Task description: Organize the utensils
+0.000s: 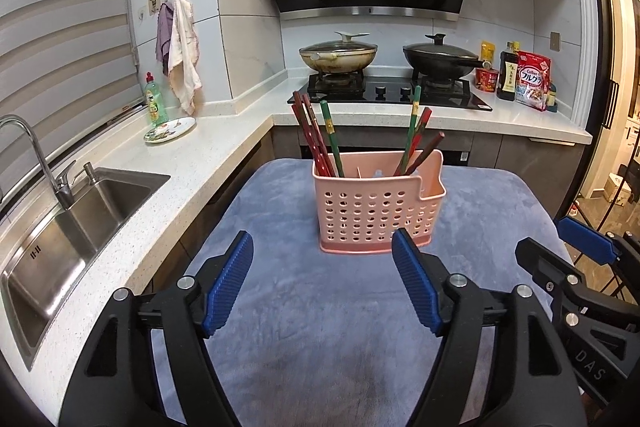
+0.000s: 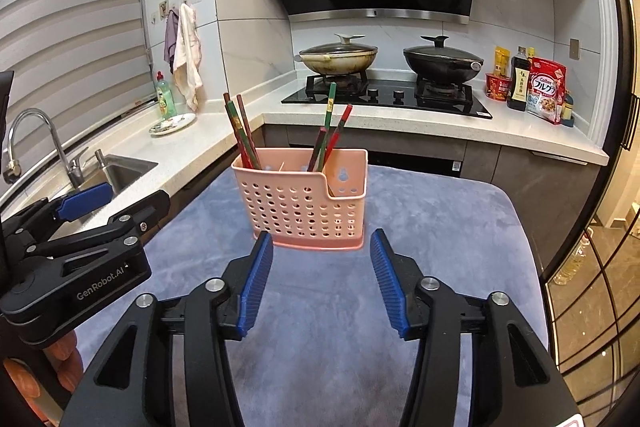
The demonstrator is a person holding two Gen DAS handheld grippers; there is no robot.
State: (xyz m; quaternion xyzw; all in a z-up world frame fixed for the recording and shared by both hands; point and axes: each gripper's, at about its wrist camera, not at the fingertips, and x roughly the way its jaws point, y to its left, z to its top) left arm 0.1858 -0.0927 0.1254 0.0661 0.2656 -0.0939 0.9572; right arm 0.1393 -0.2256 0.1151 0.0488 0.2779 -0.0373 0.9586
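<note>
The pink perforated utensil holder (image 1: 378, 211) stands upright on a blue-grey plush cloth (image 1: 320, 307), and everything else is best placed from it. Inside it, red and green chopsticks (image 1: 320, 143) lean in two bunches — one against its left end, another toward the right end beside the lower notched corner. A few pale items sit low inside; what they are cannot be told.

The left gripper (image 1: 322, 281) is just in front of the holder, on the near side, its jaws apart with only bare cloth between the blue ribbed pads (image 1: 230, 281). No pad touches the holder; the right-hand pad's tip overlaps the holder's base in the left wrist view, but contact cannot be confirmed. The right gripper (image 2: 321, 277) is likewise just before the holder's near face, slightly toward its right half, jaws parted and nothing between them. In the right wrist view the left gripper appears off to the holder's left, over the cloth's edge.

Behind the holder runs a white counter (image 1: 400, 115) carrying a black gas hob (image 1: 384, 91) with two lidded pans — a pale one (image 1: 338, 53) and a black one (image 1: 442, 57). Left of the holder lies a steel sink (image 1: 76, 223) with its tap (image 1: 36, 155).
</note>
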